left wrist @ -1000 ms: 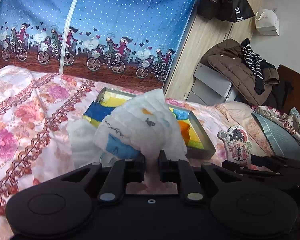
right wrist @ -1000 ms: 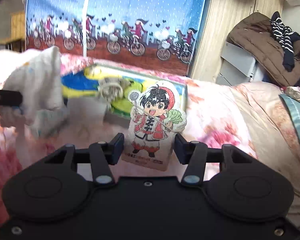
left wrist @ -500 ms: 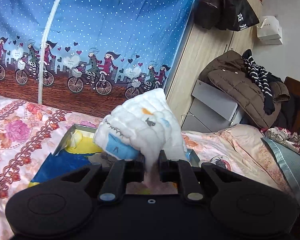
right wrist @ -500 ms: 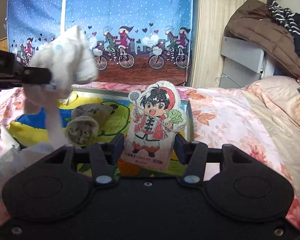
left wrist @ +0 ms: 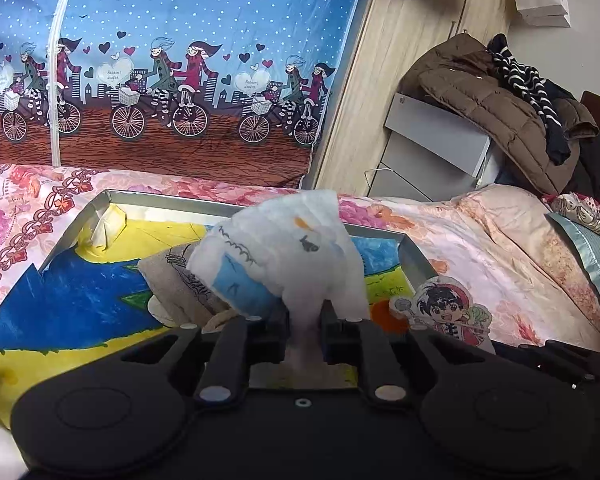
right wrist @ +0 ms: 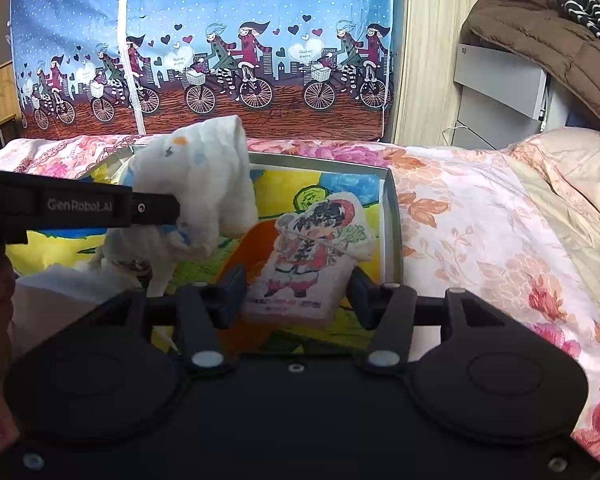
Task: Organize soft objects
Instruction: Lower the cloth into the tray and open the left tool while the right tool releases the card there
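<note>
While both tongs open over the tray (right wrist: 392, 216), let the left tongs (left wrist: 305, 334) free the cloth (left wrist: 284, 264) mid-tray and the right tongs (right wrist: 298, 292), pads clear, drop the doll (right wrist: 314, 256) by its right rim.

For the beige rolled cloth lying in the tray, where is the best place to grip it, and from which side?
Probably the rolled end of the beige cloth nearest the camera, coming from the tray's open near side. The roll lies flat on the colourful lining and points toward the viewer, so that end fits between two fingers. The white cloth in the left gripper hangs over its other side.
</note>
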`<state>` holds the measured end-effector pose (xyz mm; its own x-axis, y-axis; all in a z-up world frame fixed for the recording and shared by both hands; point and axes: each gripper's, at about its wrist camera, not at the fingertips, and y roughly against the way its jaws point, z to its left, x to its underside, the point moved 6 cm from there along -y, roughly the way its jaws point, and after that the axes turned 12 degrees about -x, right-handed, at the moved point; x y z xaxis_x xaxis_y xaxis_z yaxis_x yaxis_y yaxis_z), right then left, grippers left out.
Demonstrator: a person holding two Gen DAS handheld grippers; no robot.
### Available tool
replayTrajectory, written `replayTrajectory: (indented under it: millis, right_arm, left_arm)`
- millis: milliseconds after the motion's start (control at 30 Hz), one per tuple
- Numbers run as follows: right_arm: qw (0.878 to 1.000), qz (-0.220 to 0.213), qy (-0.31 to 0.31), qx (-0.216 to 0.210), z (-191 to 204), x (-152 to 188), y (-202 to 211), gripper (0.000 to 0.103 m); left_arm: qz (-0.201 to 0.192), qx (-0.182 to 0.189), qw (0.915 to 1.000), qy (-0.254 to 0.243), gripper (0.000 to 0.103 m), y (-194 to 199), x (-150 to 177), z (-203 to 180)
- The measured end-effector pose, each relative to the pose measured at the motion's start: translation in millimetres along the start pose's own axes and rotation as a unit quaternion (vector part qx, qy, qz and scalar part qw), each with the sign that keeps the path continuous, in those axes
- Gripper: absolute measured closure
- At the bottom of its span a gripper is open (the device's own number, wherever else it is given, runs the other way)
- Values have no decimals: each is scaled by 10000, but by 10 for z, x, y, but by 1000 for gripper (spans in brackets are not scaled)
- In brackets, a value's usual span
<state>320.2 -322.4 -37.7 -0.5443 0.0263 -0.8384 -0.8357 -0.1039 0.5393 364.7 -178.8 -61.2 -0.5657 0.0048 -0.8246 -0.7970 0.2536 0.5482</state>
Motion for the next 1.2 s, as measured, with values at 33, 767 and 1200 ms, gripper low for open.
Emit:
replayTrajectory:
  millis: [33, 767, 1200]
  right_arm:
    - [10000, 19, 6, 16, -9, -7, 34, 47]
    - [9937, -1035, 424, -52, 407, -285, 1430, 0]
    - [9888, -1458, 155, -277, 951, 283, 2247, 0]
  left_arm:
    - [9, 4, 10000, -7, 81, 16, -13, 0]
    - [-1103, -457, 9915, 519, 4, 1723, -216, 520]
    - [-1520, -1154, 9811, 326, 1, 2943, 429, 743]
